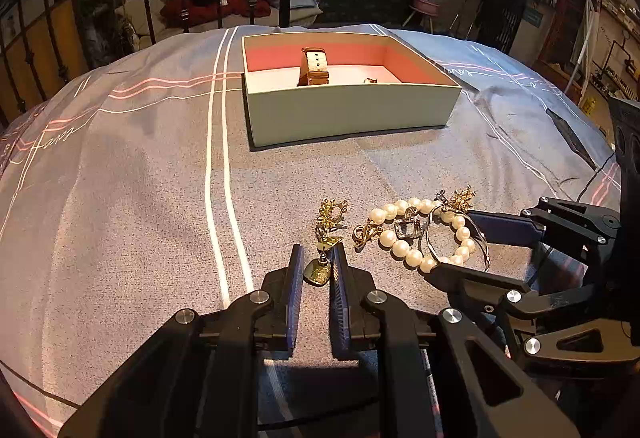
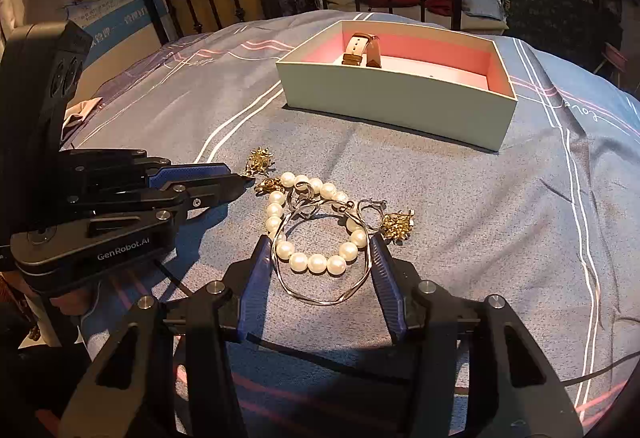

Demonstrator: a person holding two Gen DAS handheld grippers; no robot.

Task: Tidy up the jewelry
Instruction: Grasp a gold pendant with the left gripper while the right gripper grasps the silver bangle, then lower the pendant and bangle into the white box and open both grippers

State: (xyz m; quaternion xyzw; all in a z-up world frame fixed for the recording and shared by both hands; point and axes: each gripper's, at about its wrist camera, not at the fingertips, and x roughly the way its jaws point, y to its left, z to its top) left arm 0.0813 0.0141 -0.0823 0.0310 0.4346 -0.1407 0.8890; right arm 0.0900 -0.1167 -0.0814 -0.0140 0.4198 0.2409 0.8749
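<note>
The left gripper (image 1: 316,258) has its jaws clenched on a gold earring (image 1: 326,234) at the near edge of the bedspread (image 1: 120,198), pinching only the lower part, just above the small gold drop. That hold is thin: if it slips as the gripper rises, the earring will likely fall back onto the cloth, or its leafy top may snag the gold clasp (image 1: 366,232) lying just beside it at 3 o'clock.

The right gripper (image 2: 320,258) straddles the pearl bracelet (image 2: 312,234) and a thin silver bangle (image 2: 320,290) that lies tangled through it. Its jaws are partly closed, with the blue pads at the bangle's sides; whether they already press on it I cannot tell. Closing here could pinch the wire alone, bend it, or spring it out sideways. Lifting could drag the pearls, the ring (image 2: 370,212) and a second gold earring (image 2: 396,224) at 1 o'clock along in one clump, and pieces may drop on the way.

Farther off, toward 12 o'clock, the open box (image 2: 396,110) waits with a watch (image 2: 362,50) already inside, standing on its strap; anything dropped in carelessly could knock it over.
</note>
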